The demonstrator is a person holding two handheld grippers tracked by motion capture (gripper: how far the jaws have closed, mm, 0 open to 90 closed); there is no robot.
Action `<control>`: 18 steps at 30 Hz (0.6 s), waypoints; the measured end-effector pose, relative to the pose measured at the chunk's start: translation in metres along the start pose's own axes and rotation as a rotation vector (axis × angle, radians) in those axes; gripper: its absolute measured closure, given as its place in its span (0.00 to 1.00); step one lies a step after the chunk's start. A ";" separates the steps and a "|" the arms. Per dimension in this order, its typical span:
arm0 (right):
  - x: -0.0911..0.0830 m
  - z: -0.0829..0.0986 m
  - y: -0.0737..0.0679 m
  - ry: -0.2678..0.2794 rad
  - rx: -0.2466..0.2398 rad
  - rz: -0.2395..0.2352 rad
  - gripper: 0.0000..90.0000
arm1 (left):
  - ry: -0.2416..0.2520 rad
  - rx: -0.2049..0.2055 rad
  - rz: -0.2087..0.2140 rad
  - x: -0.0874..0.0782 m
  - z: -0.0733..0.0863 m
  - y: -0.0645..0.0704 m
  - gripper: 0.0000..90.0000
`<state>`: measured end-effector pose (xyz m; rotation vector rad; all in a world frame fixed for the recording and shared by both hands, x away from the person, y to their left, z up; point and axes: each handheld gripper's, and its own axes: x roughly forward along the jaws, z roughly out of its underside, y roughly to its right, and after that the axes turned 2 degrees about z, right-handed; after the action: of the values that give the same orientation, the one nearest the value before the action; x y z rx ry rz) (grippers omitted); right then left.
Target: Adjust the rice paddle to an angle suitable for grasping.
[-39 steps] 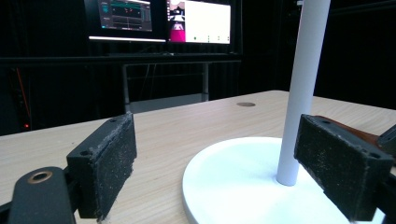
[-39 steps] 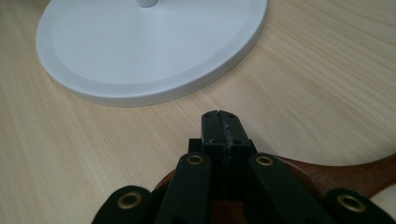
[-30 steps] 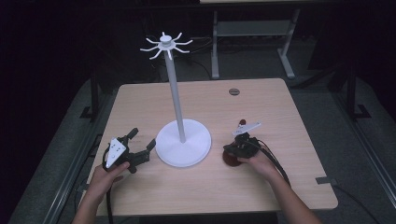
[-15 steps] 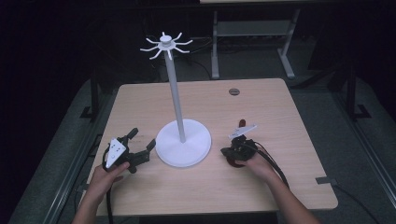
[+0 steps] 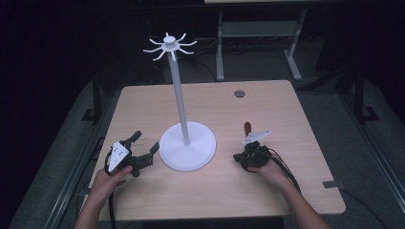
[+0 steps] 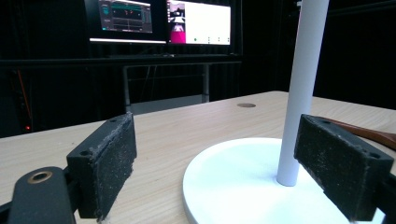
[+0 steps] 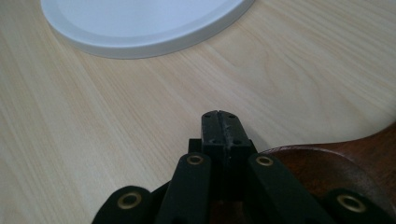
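Note:
A white stand has a round base (image 5: 187, 150), a tall pole (image 5: 177, 95) and a ring of hooks (image 5: 168, 46) at the top. My left gripper (image 5: 145, 142) rests on the table just left of the base, open and holding nothing. Between its pads (image 6: 106, 164) I see the base (image 6: 233, 182) and the pole (image 6: 303, 84). My right gripper (image 5: 238, 157) lies right of the base, pointing at it, jaws shut (image 7: 219, 122) with nothing between them. A dark brown wooden utensil (image 5: 247, 128) lies beside and partly under it (image 7: 327, 163).
The light wooden table (image 5: 267, 105) has a round cable port (image 5: 239, 93) near its far edge. A metal frame (image 5: 258, 33) stands behind the table. Monitors (image 6: 163, 21) glow in the dark background. Black cables (image 5: 286, 174) trail from the right gripper.
My right gripper has shifted slightly left and toward the near edge and stays shut. The left gripper and the stand have not moved.

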<state>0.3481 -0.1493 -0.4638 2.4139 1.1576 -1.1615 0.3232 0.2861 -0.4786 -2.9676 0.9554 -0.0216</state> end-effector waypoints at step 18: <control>-0.022 0.023 0.013 -0.004 0.033 0.037 1.00 | 0.002 -0.004 -0.002 0.000 0.000 0.000 0.14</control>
<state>0.3358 -0.1818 -0.4643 2.4451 1.0960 -1.1824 0.3232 0.2861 -0.4786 -2.9722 0.9541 -0.0229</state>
